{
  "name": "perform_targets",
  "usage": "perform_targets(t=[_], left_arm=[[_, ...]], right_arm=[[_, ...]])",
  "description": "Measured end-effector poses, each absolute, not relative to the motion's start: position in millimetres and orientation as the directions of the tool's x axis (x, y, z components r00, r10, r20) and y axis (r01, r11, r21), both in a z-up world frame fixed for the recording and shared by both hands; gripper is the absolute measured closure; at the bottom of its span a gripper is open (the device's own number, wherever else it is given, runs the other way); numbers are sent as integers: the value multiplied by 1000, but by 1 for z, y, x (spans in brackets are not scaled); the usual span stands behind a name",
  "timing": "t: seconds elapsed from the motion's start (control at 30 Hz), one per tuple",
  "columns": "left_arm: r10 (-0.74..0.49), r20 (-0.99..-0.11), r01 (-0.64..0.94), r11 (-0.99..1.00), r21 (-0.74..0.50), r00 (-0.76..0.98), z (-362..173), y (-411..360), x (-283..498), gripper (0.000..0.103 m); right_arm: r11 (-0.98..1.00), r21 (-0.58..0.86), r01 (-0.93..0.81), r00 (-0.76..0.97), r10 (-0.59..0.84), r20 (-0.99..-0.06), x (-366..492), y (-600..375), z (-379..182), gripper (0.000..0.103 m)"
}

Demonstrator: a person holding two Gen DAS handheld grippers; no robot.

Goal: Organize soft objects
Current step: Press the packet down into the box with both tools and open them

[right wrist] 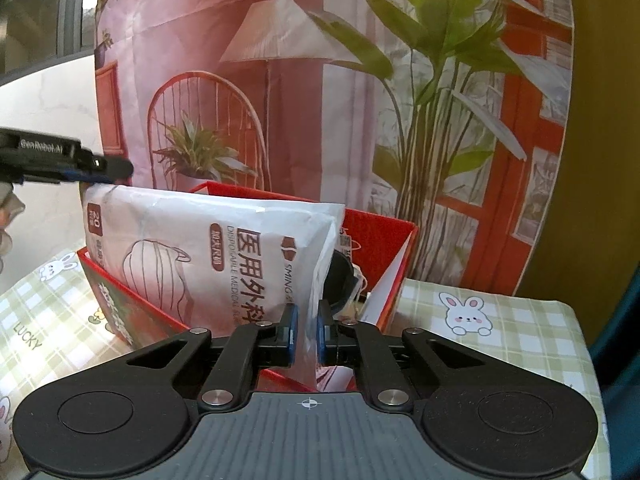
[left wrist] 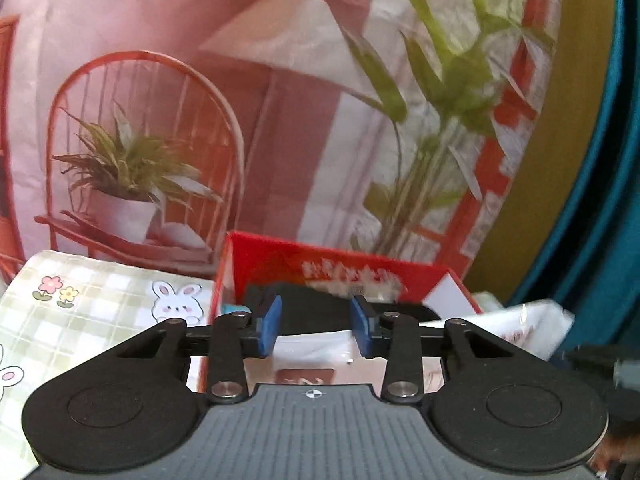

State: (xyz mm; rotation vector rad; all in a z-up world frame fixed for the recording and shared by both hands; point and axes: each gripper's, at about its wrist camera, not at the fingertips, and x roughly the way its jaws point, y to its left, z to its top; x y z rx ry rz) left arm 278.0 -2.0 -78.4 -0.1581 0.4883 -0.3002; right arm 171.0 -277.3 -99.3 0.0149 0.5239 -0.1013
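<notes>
A white pack of medical masks [right wrist: 208, 252] stands on edge inside a red box [right wrist: 380, 236]. My right gripper [right wrist: 306, 334] is shut on the pack's right edge. A black soft item [right wrist: 340, 280] lies in the box behind the pack. In the left wrist view my left gripper [left wrist: 316, 326] is open above the red box [left wrist: 340, 268], over the black item [left wrist: 316, 308] and the white pack [left wrist: 312, 350], holding nothing. The left gripper also shows in the right wrist view [right wrist: 100, 168], above the pack's left corner.
The box stands on a table with a green checked bunny cloth [right wrist: 500, 320]. A printed backdrop of a chair, lamp and plants [right wrist: 320, 100] hangs close behind the box. A teal surface [left wrist: 608, 200] lies at the right.
</notes>
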Motion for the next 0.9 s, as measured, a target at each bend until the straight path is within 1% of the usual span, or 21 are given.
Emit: perform_targets(t=[0.07, 0.1, 0.13, 0.2, 0.23, 0.27, 0.3, 0.37, 0.43, 0.47, 0.5, 0.53, 0.63, 0.7, 0.9], left_arm=[[-321, -440, 257, 945, -200, 839, -82, -5, 275, 63], [-325, -441, 260, 944, -201, 837, -84, -5, 275, 63], [-327, -443, 261, 943, -205, 835, -85, -4, 276, 63], [-327, -447, 261, 943, -205, 832, -87, -4, 277, 63], [-327, -450, 262, 944, -202, 831, -88, -5, 277, 63], [-326, -452, 262, 944, -199, 830, -89, -5, 278, 63], [-326, -455, 263, 944, -197, 828, -90, -5, 278, 63], [-323, -462, 263, 946, -190, 826, -92, -5, 277, 63], [-322, -465, 263, 946, -188, 825, -94, -5, 276, 63], [-324, -467, 264, 946, -190, 823, -95, -5, 277, 63], [-328, -471, 267, 944, -194, 819, -96, -4, 277, 63], [-327, -479, 266, 945, -193, 815, -97, -4, 278, 63], [-327, -490, 268, 945, -187, 808, -101, -3, 280, 63], [-332, -494, 274, 943, -189, 804, -104, -3, 280, 63], [-342, -528, 281, 940, -195, 778, -113, -5, 283, 63]], right_arm=[[994, 7, 109, 865, -92, -493, 169, -282, -95, 89], [993, 21, 119, 869, -94, -485, 168, -284, -92, 82], [991, 32, 127, 874, -96, -476, 167, -286, -89, 79], [989, 59, 134, 891, -95, -444, 166, -289, -80, 67], [988, 77, 137, 901, -92, -424, 165, -290, -75, 63], [986, 93, 139, 908, -89, -409, 166, -291, -70, 56], [984, 113, 139, 916, -85, -392, 166, -292, -66, 51], [979, 146, 142, 926, -79, -370, 170, -293, -60, 50], [972, 170, 164, 920, -89, -382, 178, -293, -58, 50], [968, 178, 176, 913, -93, -397, 182, -293, -59, 56], [965, 188, 182, 907, -91, -412, 187, -292, -61, 66], [964, 200, 177, 905, -79, -417, 190, -291, -63, 72], [966, 168, 194, 895, -105, -433, 195, -283, -69, 80], [970, 160, 185, 885, -94, -455, 197, -283, -71, 90], [977, 126, 170, 845, -78, -530, 196, -279, -84, 94]])
